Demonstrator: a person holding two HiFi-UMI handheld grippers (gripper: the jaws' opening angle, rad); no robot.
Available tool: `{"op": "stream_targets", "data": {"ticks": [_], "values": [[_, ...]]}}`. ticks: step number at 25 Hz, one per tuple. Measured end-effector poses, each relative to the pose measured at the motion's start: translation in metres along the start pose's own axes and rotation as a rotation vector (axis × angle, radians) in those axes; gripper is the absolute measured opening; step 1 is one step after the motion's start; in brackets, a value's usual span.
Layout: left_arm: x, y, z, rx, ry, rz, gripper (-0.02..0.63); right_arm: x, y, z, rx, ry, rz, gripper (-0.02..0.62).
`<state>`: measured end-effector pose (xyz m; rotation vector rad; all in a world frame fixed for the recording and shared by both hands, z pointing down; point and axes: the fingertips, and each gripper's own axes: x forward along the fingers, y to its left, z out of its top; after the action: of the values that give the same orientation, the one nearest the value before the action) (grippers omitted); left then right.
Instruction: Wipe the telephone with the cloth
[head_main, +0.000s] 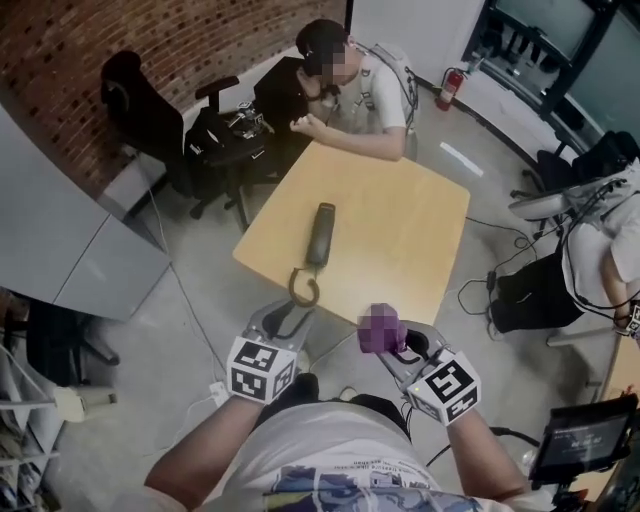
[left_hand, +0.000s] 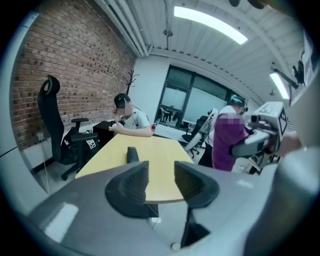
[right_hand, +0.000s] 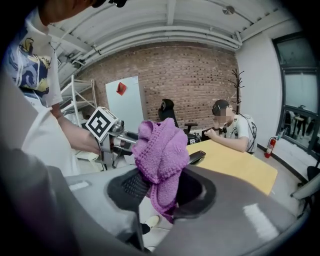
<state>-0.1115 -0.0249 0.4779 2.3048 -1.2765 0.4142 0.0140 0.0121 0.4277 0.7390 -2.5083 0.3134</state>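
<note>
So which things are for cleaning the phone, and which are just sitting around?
For the job:
telephone on the table
purple cloth, clamped in the right gripper
left gripper, open and empty

Just around:
black office chair
fire extinguisher
seated person at the far edge

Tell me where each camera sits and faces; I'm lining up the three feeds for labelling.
Head view: on the person's head, looking steeply down at the table and telephone; forearms, left gripper and right gripper show.
Left gripper view: on the left gripper, looking along its open, empty jaws across the table; right gripper shows at right.
Right gripper view: on the right gripper, looking past the purple cloth clamped in its jaws; shirt and left forearm show.
Shared: all three show the telephone on the table.
</note>
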Motion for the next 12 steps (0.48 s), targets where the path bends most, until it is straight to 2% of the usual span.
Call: {"op": "stream_targets", "data": {"ticks": [6, 12], "values": [[0.059, 0.044, 0.006, 0.032, 0.039, -0.011, 0.177, 0.026, -0.022, 0.025, 0.029, 0.010, -0.103, 0.123], [0.122, 0.067, -0.002, 0.021, 0.115, 0.041, 0.215, 0.034, -0.039, 0.027, 0.034, 0.048, -0.103, 0.123]]}}
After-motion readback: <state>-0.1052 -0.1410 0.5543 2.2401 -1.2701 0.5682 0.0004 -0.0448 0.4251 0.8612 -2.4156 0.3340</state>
